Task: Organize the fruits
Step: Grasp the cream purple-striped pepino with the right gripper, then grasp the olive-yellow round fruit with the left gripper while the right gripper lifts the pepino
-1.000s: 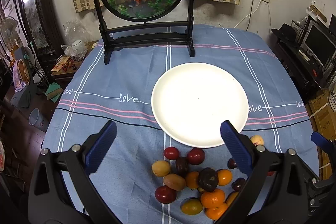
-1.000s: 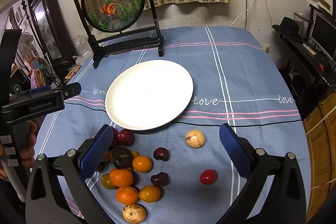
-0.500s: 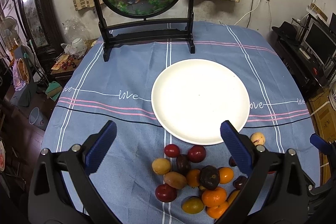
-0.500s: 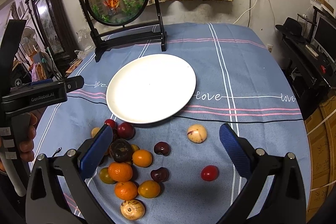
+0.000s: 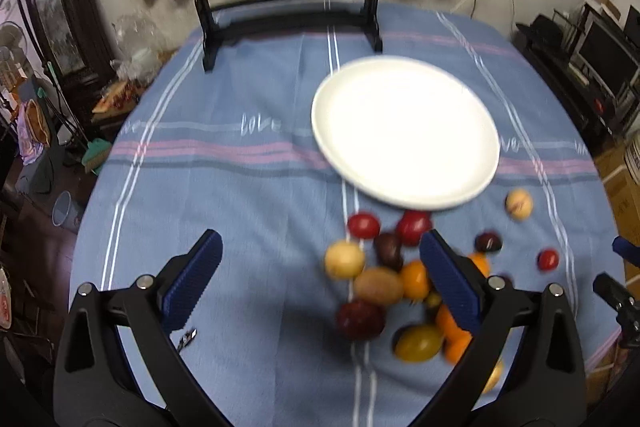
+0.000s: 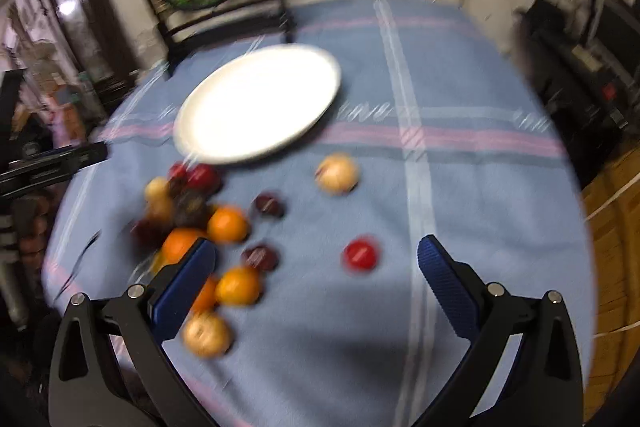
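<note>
Blue tablecloth (image 5: 248, 195): white plate (image 5: 404, 131) bare, fruit pile (image 5: 384, 275) beside (both views blurred)

The word "love" is read in white script on the blue tablecloth (image 5: 240, 187), woven along the pale band just left of the white plate (image 5: 404, 131). A second, partly cut word is seen at the plate's right rim. In the right wrist view, the cloth's script is blurred and unreadable.
</note>
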